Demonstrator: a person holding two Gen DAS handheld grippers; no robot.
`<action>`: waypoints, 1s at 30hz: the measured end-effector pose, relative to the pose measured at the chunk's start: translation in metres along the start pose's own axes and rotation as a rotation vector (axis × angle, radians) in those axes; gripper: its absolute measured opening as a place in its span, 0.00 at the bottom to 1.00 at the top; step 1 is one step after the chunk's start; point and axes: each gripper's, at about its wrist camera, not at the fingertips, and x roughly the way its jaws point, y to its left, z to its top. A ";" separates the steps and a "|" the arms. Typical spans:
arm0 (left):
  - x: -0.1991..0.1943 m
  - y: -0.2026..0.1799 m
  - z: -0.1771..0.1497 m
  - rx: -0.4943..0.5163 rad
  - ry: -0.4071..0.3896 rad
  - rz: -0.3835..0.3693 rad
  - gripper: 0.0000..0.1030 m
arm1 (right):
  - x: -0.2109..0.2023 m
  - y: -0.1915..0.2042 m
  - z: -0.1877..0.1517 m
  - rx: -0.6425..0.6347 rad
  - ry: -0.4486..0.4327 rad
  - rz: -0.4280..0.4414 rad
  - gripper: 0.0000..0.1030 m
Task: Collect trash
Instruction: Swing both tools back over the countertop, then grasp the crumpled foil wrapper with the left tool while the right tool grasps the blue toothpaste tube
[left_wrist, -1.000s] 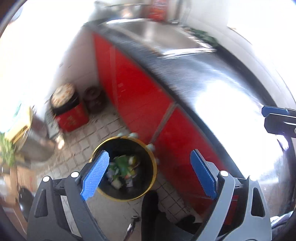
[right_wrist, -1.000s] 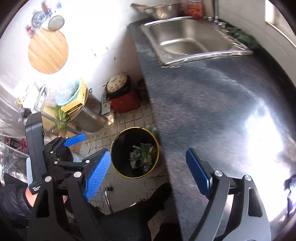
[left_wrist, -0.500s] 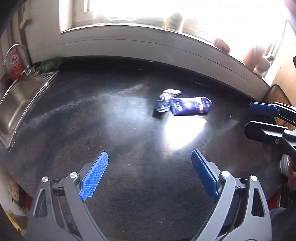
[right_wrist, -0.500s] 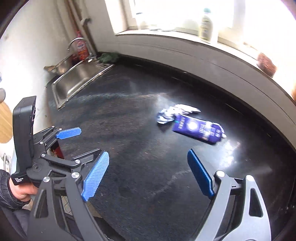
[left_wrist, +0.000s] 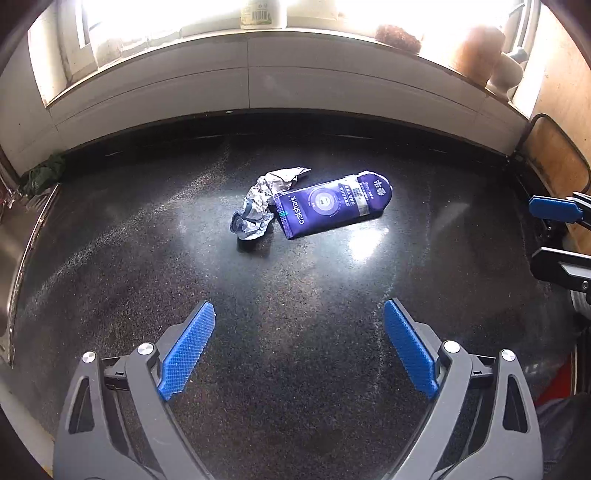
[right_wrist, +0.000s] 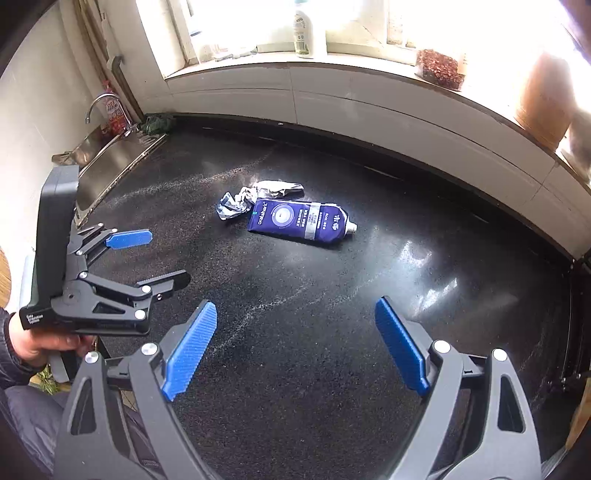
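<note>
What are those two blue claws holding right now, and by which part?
Nothing. The left claw and right claw both stand open and empty above the counter. The blue tube and crumpled wrapper lie untouched.

Around the toothpaste tube (left_wrist: 330, 206) we see bare tabletop (left_wrist: 295, 295); only crumpled foil (left_wrist: 258, 206), seemingly touching it, crowds its sink-side end.

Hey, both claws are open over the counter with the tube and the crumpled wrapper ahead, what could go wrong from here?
1. The tube lies flat on the glossy counter; claw fingers may slide it away instead of getting under it.
2. The wrapper touches the tube's end, so grabbing one may drag or knock the other.
3. The left claw and right claw aim at the same spot and may collide.
</note>
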 end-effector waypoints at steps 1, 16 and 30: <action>0.007 0.004 0.003 -0.008 0.008 -0.004 0.87 | 0.004 -0.001 0.002 -0.015 0.007 0.003 0.82; 0.116 0.055 0.054 0.043 0.121 0.012 0.87 | 0.145 -0.006 0.052 -0.426 0.195 -0.002 0.82; 0.148 0.063 0.092 0.240 0.095 -0.040 0.82 | 0.208 -0.006 0.087 -0.758 0.211 0.069 0.83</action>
